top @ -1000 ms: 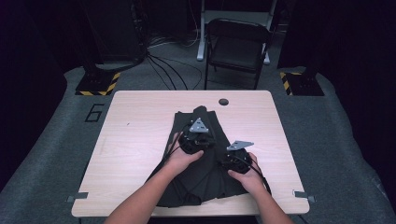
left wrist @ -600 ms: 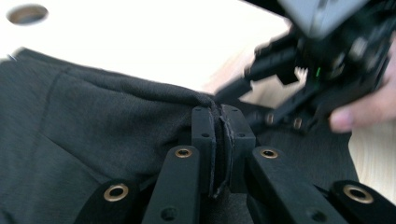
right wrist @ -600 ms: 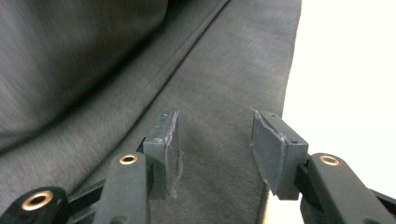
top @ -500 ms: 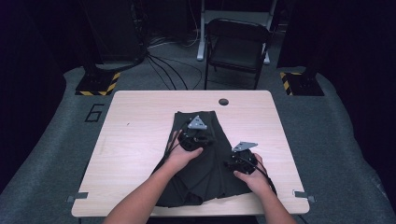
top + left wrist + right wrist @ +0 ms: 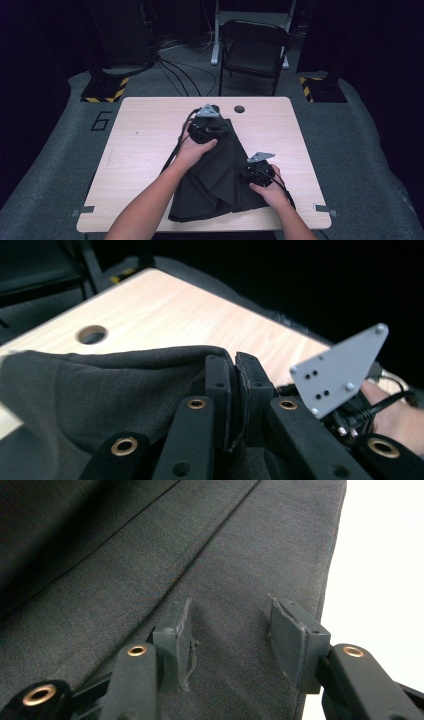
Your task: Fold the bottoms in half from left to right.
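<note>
Fingers (image 5: 220, 390) of the left gripper (image 5: 207, 125) are clamped tight on a fold of the dark cloth (image 5: 220, 175) near the counter's (image 5: 145, 150) far edge by the cable hole (image 5: 239, 108), while the right gripper (image 5: 227, 640) hangs half-open over the cloth's right side, gripping nothing. Since a second ago the left hand has lifted the fabric higher. Cloth hides the pinched edge, and a chair (image 5: 255, 50) sits behind.

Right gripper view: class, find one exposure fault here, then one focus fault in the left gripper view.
Right gripper view: the table beside the cloth is blown out to white. Left gripper view: the jaws nearest the lens are soft, and the far table edge blurs.
</note>
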A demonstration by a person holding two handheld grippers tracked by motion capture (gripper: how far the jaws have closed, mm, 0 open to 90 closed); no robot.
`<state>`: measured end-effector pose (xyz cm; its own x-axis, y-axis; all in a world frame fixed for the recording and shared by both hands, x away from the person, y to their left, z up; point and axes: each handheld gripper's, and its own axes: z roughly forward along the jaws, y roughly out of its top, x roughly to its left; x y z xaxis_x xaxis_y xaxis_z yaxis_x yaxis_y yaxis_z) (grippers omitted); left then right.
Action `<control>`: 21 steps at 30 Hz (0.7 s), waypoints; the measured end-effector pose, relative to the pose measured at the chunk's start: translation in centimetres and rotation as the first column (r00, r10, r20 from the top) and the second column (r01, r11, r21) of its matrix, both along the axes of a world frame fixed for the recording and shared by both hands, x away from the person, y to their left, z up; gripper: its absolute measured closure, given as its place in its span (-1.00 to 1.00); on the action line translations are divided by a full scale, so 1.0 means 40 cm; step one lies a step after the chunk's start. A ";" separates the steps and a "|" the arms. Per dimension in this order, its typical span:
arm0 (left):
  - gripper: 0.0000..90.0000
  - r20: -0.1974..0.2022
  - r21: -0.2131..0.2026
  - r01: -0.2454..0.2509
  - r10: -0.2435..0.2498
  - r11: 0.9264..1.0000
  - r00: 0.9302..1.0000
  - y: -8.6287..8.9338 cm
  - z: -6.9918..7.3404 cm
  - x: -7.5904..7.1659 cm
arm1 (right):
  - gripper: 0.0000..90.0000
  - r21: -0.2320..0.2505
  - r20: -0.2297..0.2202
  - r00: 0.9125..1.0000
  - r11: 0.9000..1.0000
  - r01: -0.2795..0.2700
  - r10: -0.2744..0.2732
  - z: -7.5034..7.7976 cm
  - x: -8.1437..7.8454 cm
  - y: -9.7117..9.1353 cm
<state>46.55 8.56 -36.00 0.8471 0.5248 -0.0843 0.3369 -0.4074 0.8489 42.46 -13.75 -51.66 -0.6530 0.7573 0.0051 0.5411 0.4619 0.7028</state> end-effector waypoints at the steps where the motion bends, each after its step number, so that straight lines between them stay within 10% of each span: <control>1: 0.88 -0.016 0.042 0.017 -0.016 0.999 1.000 -0.038 -0.032 0.003 | 0.14 0.007 -0.020 1.000 1.000 0.004 -0.004 0.002 -0.001 -0.001; 9: 0.87 -0.132 0.110 0.053 -0.038 0.993 0.991 -0.122 -0.185 0.013 | 0.18 0.050 -0.021 0.999 0.998 0.049 -0.048 0.028 0.003 -0.053; 17: 0.83 -0.160 0.195 0.090 -0.059 0.977 0.985 -0.158 -0.263 0.001 | 0.18 0.073 -0.035 0.995 0.993 0.097 -0.095 0.026 0.004 -0.083; 21: 0.61 -0.147 0.169 0.080 -0.055 0.982 0.988 -0.155 -0.264 -0.008 | 0.17 0.052 -0.026 0.996 0.995 0.084 -0.083 0.025 -0.002 -0.070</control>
<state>46.24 2.36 -46.55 0.8670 0.4842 -0.1180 0.4149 -0.5701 0.7091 42.38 -16.54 -50.66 -0.5865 0.8076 0.0615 0.5930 0.3764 0.7118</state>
